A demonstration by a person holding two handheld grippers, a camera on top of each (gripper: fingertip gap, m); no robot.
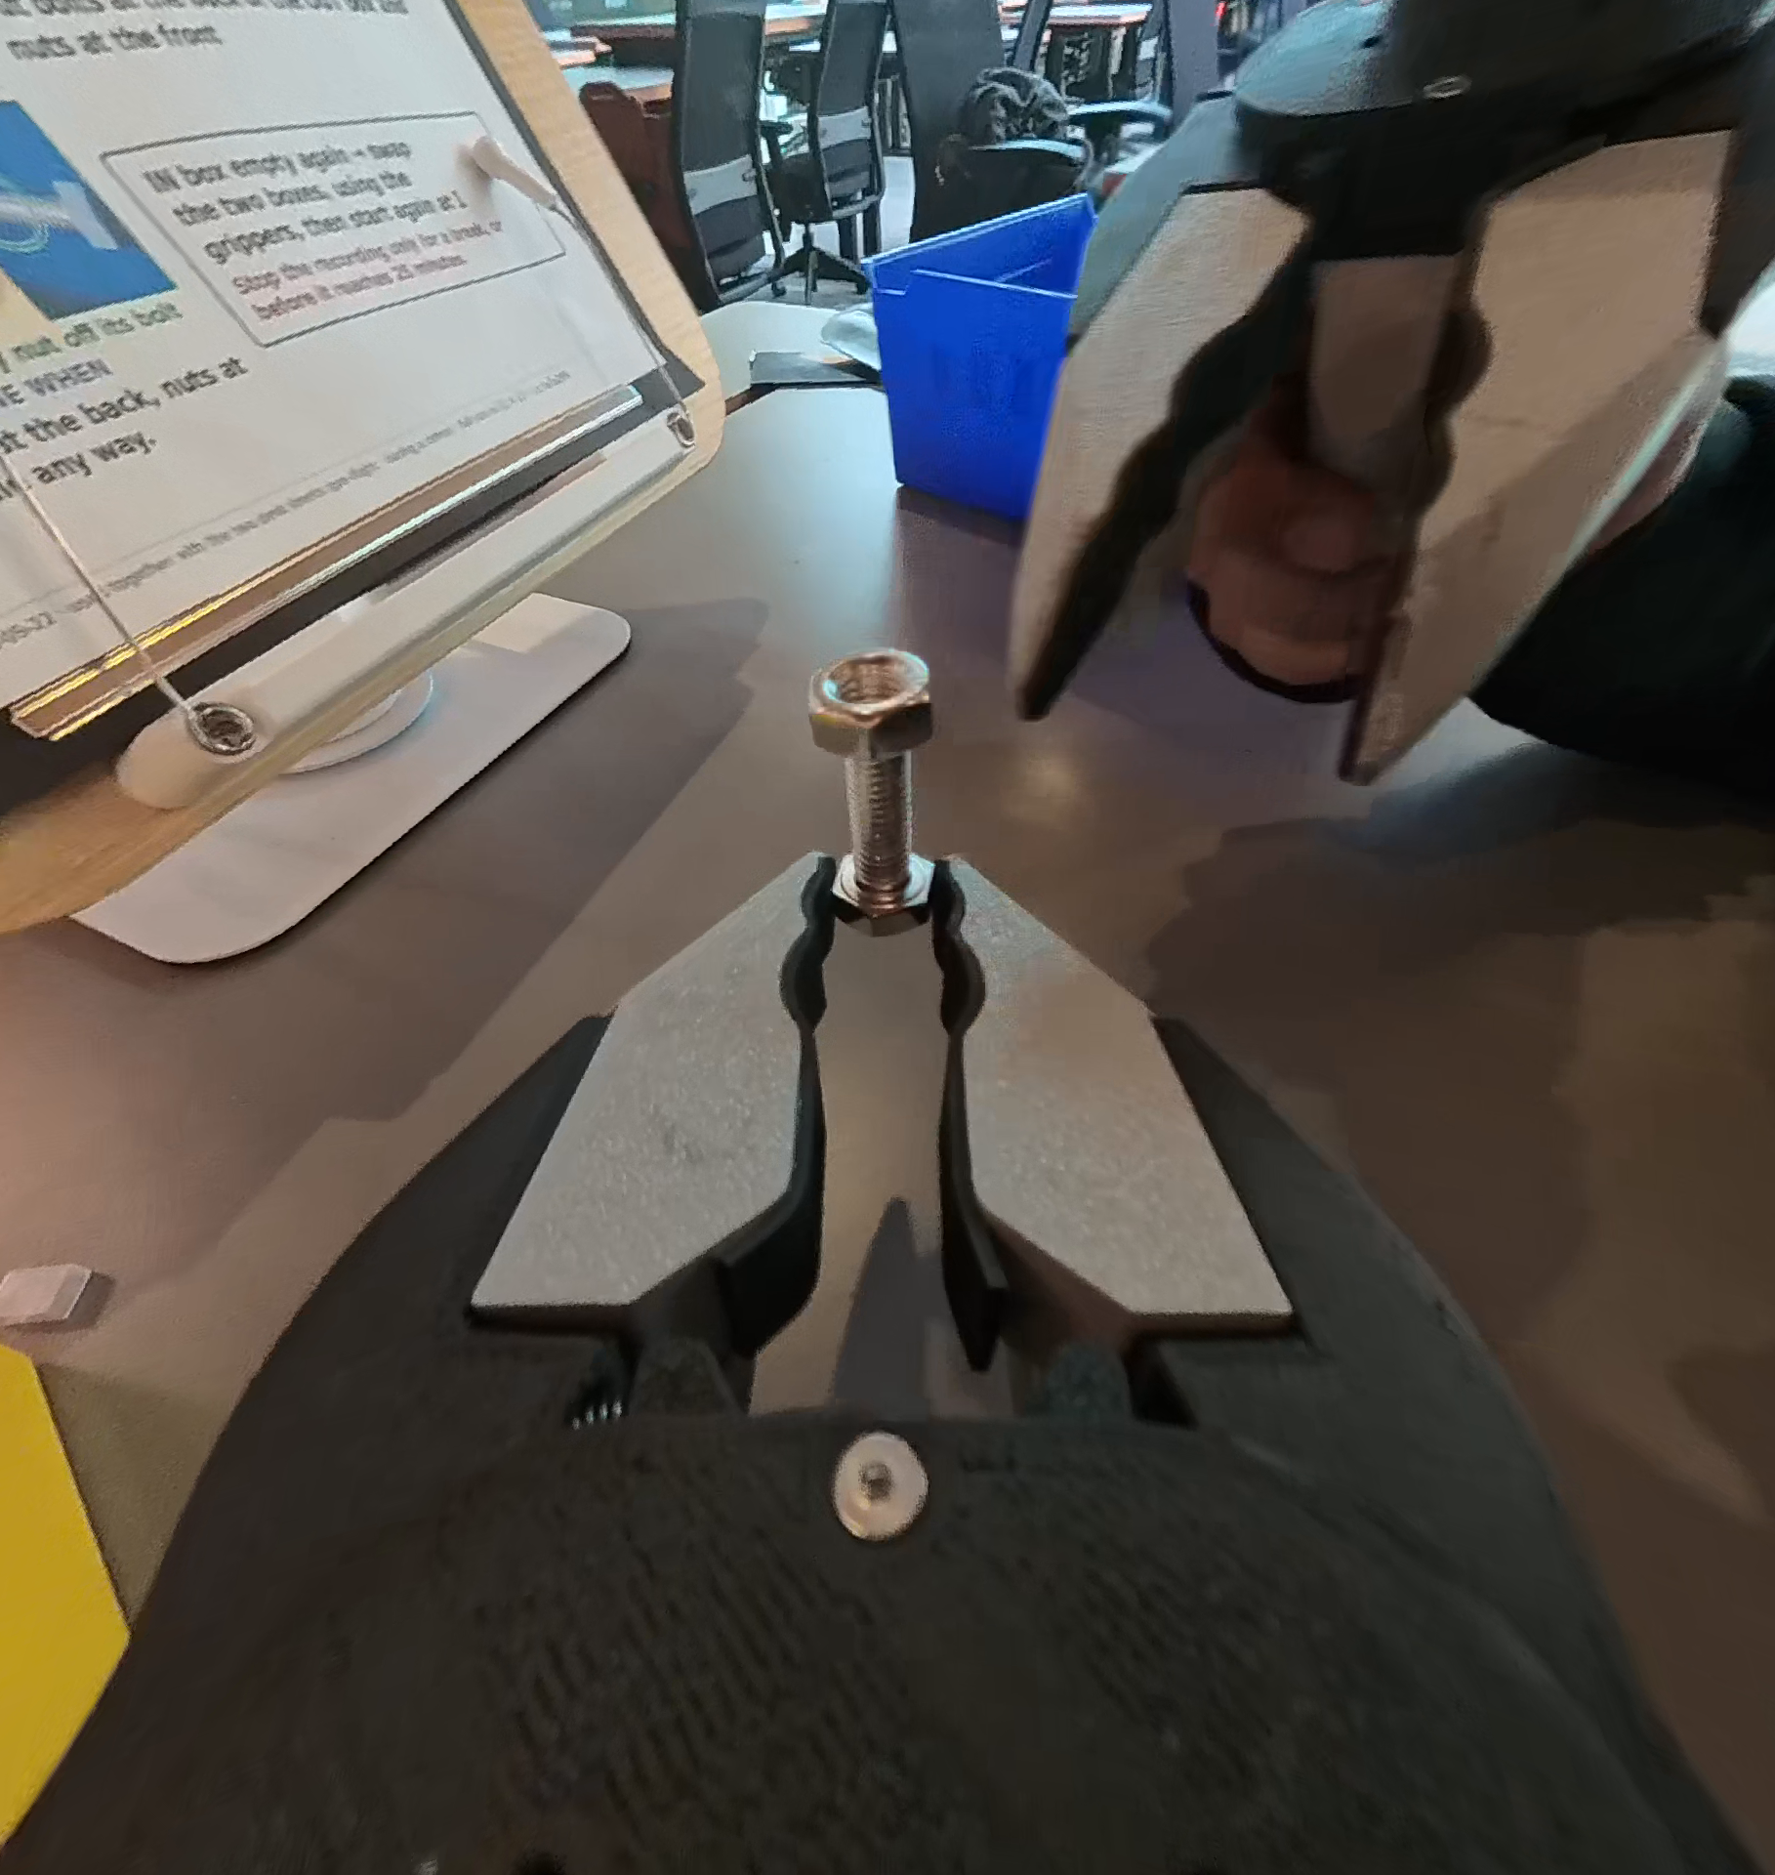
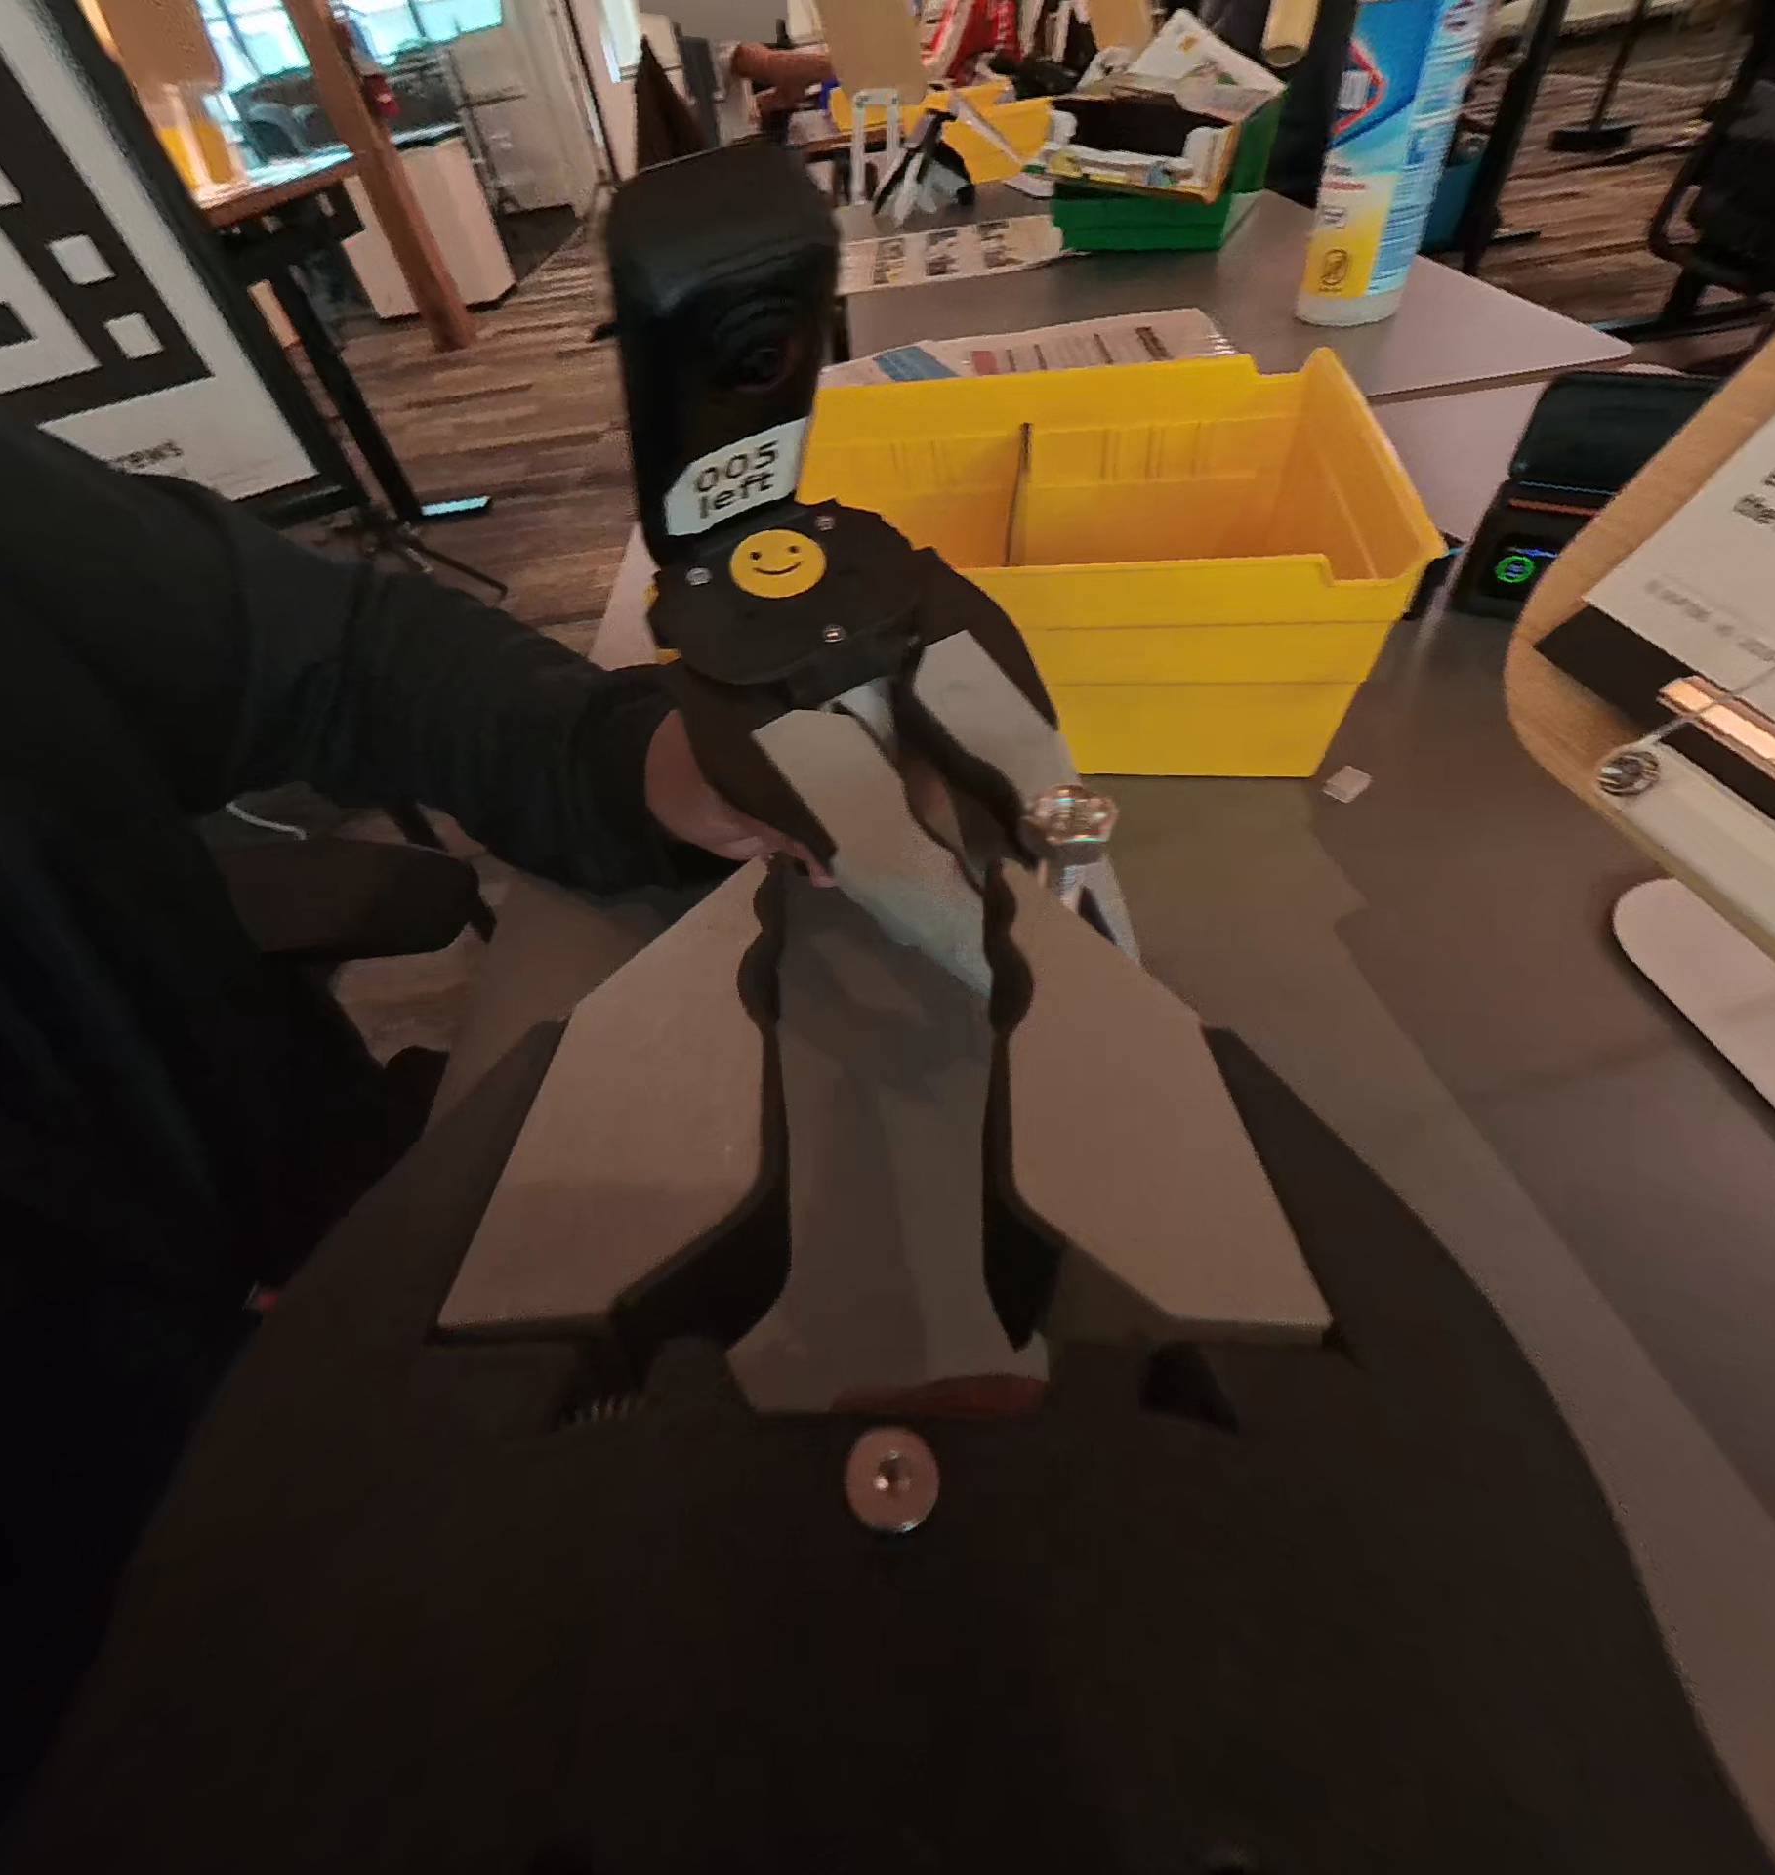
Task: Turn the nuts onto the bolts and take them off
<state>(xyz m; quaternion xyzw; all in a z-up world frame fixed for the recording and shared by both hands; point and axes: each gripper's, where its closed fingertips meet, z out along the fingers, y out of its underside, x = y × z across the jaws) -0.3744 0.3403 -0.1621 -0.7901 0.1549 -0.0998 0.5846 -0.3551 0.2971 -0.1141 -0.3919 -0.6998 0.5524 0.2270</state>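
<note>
right claw (image 1: pixel 1198 725) motion-blurred, yellow bin (image 1: pixel 11 1583) cropped (left edge), bolt (image 2: pixel 1066 873) mostly hidden

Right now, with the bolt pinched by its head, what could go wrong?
1. The left gripper holds the bolt only at the tips of its jaws; a sideways push from the right gripper could tip it.
2. The nut sits at the very thread end; it may fall off.

Yellow bin (image 2: pixel 1208 649), blue bin (image 1: pixel 975 386), document stand (image 1: pixel 356 771)
</note>
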